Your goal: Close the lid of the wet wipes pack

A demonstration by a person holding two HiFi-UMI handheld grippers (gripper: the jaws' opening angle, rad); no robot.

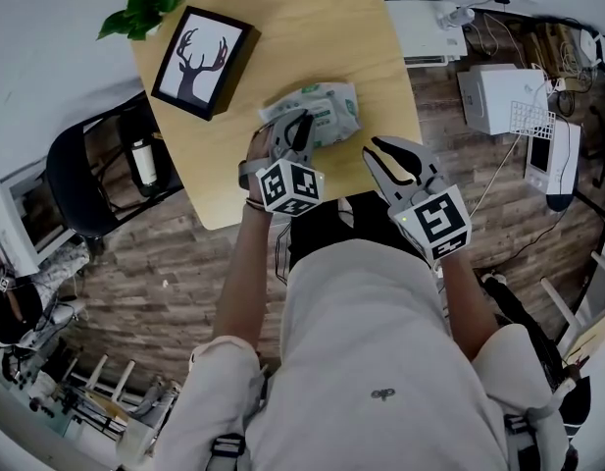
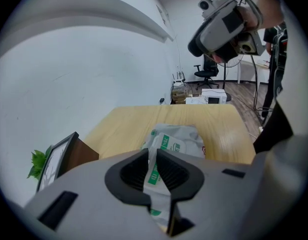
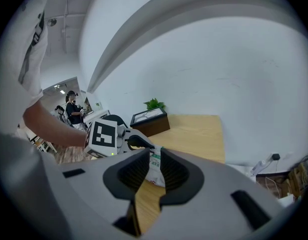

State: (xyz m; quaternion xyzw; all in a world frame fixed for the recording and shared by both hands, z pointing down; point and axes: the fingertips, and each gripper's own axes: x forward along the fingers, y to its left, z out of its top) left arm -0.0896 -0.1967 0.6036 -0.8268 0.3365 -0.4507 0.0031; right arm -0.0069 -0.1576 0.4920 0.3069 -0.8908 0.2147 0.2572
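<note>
The wet wipes pack, grey-white with green print, lies on the wooden table near its front edge. My left gripper is at the pack's near left end. In the left gripper view its jaws stand narrow, shut on the pack's wrapper. My right gripper hovers to the pack's right by the table's front corner, open, with nothing between its fingers. In the right gripper view the pack shows beyond the gap, with the left gripper's marker cube beside it. Whether the lid is up I cannot tell.
A framed deer picture stands at the table's left, with a green plant behind it. A black chair is left of the table. White appliances and cables sit on the floor at the right.
</note>
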